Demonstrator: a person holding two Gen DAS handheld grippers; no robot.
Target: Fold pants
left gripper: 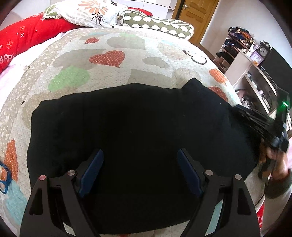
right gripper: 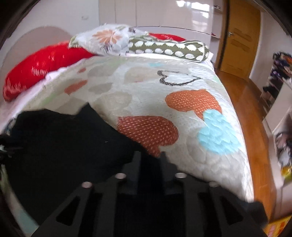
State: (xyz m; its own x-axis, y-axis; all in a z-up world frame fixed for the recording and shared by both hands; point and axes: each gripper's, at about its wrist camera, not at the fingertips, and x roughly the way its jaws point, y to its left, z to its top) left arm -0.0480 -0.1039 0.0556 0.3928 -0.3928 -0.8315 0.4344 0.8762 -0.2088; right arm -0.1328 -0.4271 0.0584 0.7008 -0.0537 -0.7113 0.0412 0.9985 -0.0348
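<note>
Black pants (left gripper: 138, 131) lie folded in a wide block on the heart-patterned quilt (left gripper: 113, 73). My left gripper (left gripper: 140, 164) hovers over their near part, jaws wide open and empty, blue pads (left gripper: 93, 169) showing. My right gripper (right gripper: 150, 156) has its jaws close together with black cloth between them at the right end of the pants (right gripper: 60, 142). The right gripper also shows in the left wrist view (left gripper: 259, 125) at the pants' right edge, blurred.
Red pillow (left gripper: 27, 38), floral pillow (left gripper: 91, 12) and green bolster (left gripper: 157, 23) lie at the bed's head. White shelves with a clock (left gripper: 262, 52) and clutter stand right of the bed. Wooden floor (right gripper: 242, 102) and a door (right gripper: 239, 42) lie beyond the right edge.
</note>
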